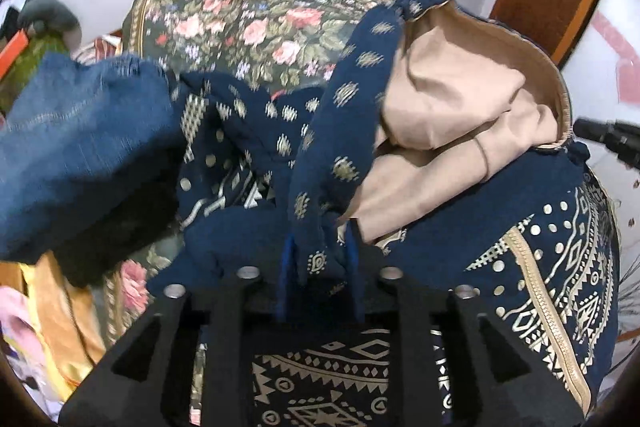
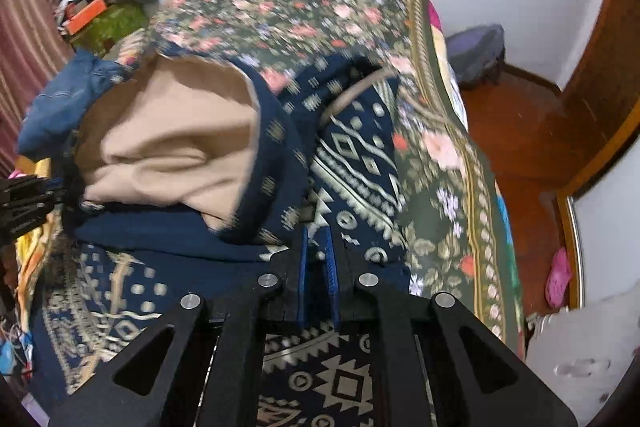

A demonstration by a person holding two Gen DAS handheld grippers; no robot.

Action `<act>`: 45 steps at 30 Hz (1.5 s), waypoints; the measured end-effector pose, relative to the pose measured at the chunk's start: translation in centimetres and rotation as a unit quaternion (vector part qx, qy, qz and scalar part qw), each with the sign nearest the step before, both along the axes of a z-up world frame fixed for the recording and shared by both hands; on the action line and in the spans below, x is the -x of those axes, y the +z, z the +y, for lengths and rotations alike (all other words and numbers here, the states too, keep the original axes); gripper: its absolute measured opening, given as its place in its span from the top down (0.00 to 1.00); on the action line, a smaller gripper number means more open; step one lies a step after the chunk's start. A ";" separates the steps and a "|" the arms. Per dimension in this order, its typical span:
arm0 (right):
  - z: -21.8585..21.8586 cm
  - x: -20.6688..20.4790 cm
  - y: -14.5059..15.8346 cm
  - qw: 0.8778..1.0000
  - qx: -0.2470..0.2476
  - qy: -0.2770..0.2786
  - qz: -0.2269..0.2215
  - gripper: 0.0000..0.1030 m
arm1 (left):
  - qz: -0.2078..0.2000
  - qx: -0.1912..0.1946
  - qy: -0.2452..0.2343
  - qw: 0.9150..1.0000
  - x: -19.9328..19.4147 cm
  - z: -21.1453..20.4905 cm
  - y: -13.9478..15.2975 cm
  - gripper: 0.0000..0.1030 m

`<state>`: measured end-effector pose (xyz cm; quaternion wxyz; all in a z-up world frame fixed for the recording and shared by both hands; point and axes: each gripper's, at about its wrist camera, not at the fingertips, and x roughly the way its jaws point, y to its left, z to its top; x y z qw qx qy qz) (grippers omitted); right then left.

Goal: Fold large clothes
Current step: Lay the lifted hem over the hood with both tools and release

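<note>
Well, both grippers pinch crumpled gold-printed navy garment.

Bunched garment ahead (denim crowding left)

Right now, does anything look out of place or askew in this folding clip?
Yes. The navy patterned garment is bunched, its beige lining turned outward, not flat on the floral bedspread. Both the left gripper and the right gripper pinch it. Blue jeans lie rumpled beside it.
</note>
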<state>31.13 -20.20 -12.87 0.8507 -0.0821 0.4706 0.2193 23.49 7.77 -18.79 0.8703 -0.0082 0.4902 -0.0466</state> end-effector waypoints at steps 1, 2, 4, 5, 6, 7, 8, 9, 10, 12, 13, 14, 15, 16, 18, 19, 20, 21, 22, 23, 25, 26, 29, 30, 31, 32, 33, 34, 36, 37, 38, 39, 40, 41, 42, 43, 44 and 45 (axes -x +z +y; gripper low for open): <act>0.1 0.2 0.5 1.000 -0.008 0.004 -0.004 0.92 | -0.008 -0.002 -0.003 1.000 0.0 0.0 0.6 0.64; 0.3 0.2 1.3 1.000 -0.019 0.009 -0.010 0.89 | -0.018 -0.004 -0.005 1.000 0.0 -0.1 1.3 0.58; 1.0 0.1 2.4 0.999 -0.032 0.016 -0.022 0.80 | -0.036 -0.007 -0.007 0.999 -0.3 -0.2 2.6 0.54; 1.4 -0.2 2.9 0.999 -0.037 0.019 -0.030 0.69 | -0.046 -0.007 -0.009 0.999 -0.6 -0.2 3.3 0.54; 1.9 -0.5 3.2 0.998 -0.039 0.021 -0.038 0.64 | -0.052 -0.007 -0.011 0.999 -1.0 -0.2 3.8 0.54; 2.4 -0.8 3.5 0.998 -0.040 0.024 -0.048 0.54 | -0.060 -0.007 -0.013 0.998 -1.4 -0.3 4.4 0.53; 2.9 -1.1 3.6 0.997 -0.039 0.026 -0.055 0.50 | -0.068 -0.008 -0.014 0.998 -1.9 -0.3 4.9 0.51; 3.4 -1.6 3.7 0.997 -0.036 0.028 -0.059 0.49 | -0.073 -0.008 -0.015 0.997 -2.3 -0.4 5.2 0.50; 3.9 -1.9 3.5 0.997 -0.034 0.030 -0.060 0.49 | -0.077 -0.008 -0.015 0.997 -3.0 -0.4 5.4 0.50; 4.8 -2.9 3.2 0.997 -0.033 0.035 -0.055 0.49 | -0.078 -0.006 -0.015 0.997 -4.1 -0.4 5.5 0.50; 5.2 -3.6 2.9 0.998 -0.033 0.037 -0.050 0.49 | -0.077 -0.004 -0.017 0.997 -4.9 -0.4 5.4 0.50; 5.6 -4.3 2.5 0.998 -0.032 0.039 -0.042 0.49 | -0.076 -0.003 -0.019 0.997 -5.4 -0.5 5.2 0.50; 6.0 -4.9 2.0 0.998 -0.030 0.040 -0.031 0.49 | -0.071 -0.003 -0.021 0.997 -6.2 -0.6 4.7 0.50; 6.2 -5.2 1.7 0.998 -0.029 0.042 -0.023 0.49 | -0.066 -0.002 -0.023 0.998 -6.6 -0.7 4.4 0.50; 6.9 -6.2 0.4 0.999 -0.024 0.046 -0.004 0.49 | -0.055 0.005 -0.023 0.998 -7.7 -0.7 3.4 0.50; 7.1 -6.5 0.1 0.999 -0.022 0.047 0.002 0.49 | -0.051 0.009 -0.022 0.998 -8.0 -0.8 3.0 0.50; 7.4 -6.8 -0.4 0.999 -0.022 0.048 0.008 0.49 | -0.047 0.015 -0.020 0.999 -8.5 -0.7 2.6 0.50; 7.5 -6.9 -0.7 0.998 -0.023 0.049 0.011 0.49 | -0.045 0.022 -0.019 0.999 -8.8 -0.6 2.2 0.50; 7.6 -7.2 -1.0 0.998 -0.025 0.050 0.015 0.49 | -0.044 0.027 -0.018 0.999 -9.0 -0.6 2.0 0.50; 7.8 -7.5 -1.3 0.998 -0.029 0.052 0.020 0.49 | -0.040 0.036 -0.019 0.998 -9.3 -0.5 1.7 0.50; 7.9 -7.8 -1.8 0.998 -0.039 0.052 0.027 0.49 | -0.038 0.051 -0.018 0.998 -9.7 -0.3 1.3 0.55; 7.9 -7.9 -2.0 0.997 -0.045 0.053 0.031 0.49 | -0.038 0.057 -0.019 0.997 -9.8 -0.3 1.3 0.62; 7.8 -7.9 -1.9 0.996 -0.064 0.050 0.038 0.68 | -0.028 0.087 -0.023 0.996 -9.9 -0.1 1.1 0.83; 7.7 -7.8 -1.7 0.995 -0.069 0.052 0.046 0.75 | -0.028 0.095 -0.020 0.995 -9.9 0.1 1.2 0.83; 7.7 -7.8 -1.6 0.994 -0.073 0.056 0.053 0.87 | -0.029 0.100 -0.017 0.994 -9.6 0.2 1.3 0.86; 7.6 -7.4 -1.3 0.993 -0.081 0.063 0.057 0.90 | -0.031 0.104 -0.016 0.994 -9.4 0.2 1.6 0.89; 7.5 -7.1 -1.0 0.993 -0.085 0.067 0.054 0.90 | -0.035 0.108 -0.017 0.993 -9.0 0.2 2.1 0.89; 7.4 -6.3 -0.3 0.993 -0.085 0.073 0.043 0.90 | -0.039 0.111 -0.019 0.993 -8.5 0.2 2.5 0.89; 7.3 -4.9 0.8 0.994 -0.075 0.080 0.020 0.92 | -0.051 0.114 -0.026 0.992 -7.4 0.1 3.8 0.89; 7.2 -4.1 1.6 0.994 -0.072 0.084 0.008 0.92 | -0.056 0.113 -0.029 0.992 -6.8 0.0 4.4 0.89; 6.9 -3.1 2.5 0.994 -0.072 0.086 -0.003 0.92 | -0.063 0.111 -0.033 0.991 -6.0 -0.2 5.2 0.89; 6.6 -2.3 3.3 0.993 -0.074 0.088 -0.011 0.92 | -0.070 0.109 -0.037 0.991 -5.2 -0.4 6.0 0.89; 6.3 -1.6 3.9 0.993 -0.078 0.089 -0.016 0.92 | -0.076 0.107 -0.040 0.991 -4.5 -0.6 6.6 0.89; 6.0 -0.9 4.4 0.992 -0.083 0.089 -0.019 0.92 | -0.081 0.104 -0.043 0.990 -3.7 -0.8 7.2 0.89; 5.6 -0.1 4.9 0.992 -0.088 0.089 -0.020 0.92 | -0.087 0.100 -0.045 0.990 -2.8 -1.0 7.8 0.89; 5.3 0.4 5.1 0.992 -0.092 0.089 -0.021 0.92 | -0.091 0.096 -0.046 0.990 -2.2 -1.2 8.2 0.89; 5.1 1.0 5.2 0.991 -0.094 0.089 -0.022 0.92 | -0.097 0.089 -0.048 0.990 -1.3 -1.5 8.7 0.89; 4.8 1.9 5.4 0.991 -0.096 0.087 -0.022 0.92 | -0.100 0.085 -0.049 0.990 -0.7 -1.7 9.0 0.89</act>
